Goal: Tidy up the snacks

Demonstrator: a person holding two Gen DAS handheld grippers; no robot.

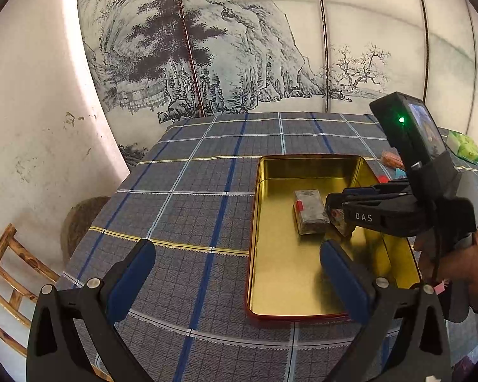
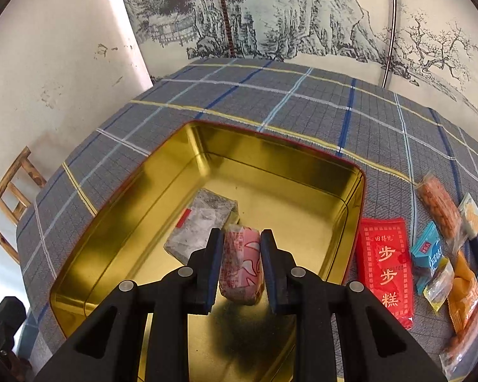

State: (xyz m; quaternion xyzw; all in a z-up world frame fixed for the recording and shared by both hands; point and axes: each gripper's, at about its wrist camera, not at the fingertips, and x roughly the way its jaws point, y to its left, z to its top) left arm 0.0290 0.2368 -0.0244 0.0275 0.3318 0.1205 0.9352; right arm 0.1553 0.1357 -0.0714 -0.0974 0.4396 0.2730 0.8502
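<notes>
An open gold tin (image 2: pixel 271 141) with a red outer rim sits on the plaid tablecloth. A grey wrapped snack (image 2: pixel 204 221) lies on its floor. My right gripper (image 2: pixel 242 238) is shut on a pink wrapped snack (image 2: pixel 242 264) and holds it just over the tin's floor, beside the grey snack. The left wrist view shows the same tin (image 1: pixel 302 158), the grey snack (image 1: pixel 310 211) and the right gripper (image 1: pixel 334 205) reaching in from the right, with the pink snack (image 1: pixel 338 220) partly hidden by its fingers. My left gripper (image 1: pixel 237 245) stands wide open over the tin's near left edge, holding nothing.
Loose snacks lie on the cloth right of the tin: a red packet (image 2: pixel 384 264), a blue packet (image 2: pixel 427 251), a clear bag of orange pieces (image 2: pixel 439 207) and orange packets (image 2: pixel 465 293). A green packet (image 1: pixel 465 148) lies farther back. A wooden chair (image 1: pixel 9 270) stands at the table's left.
</notes>
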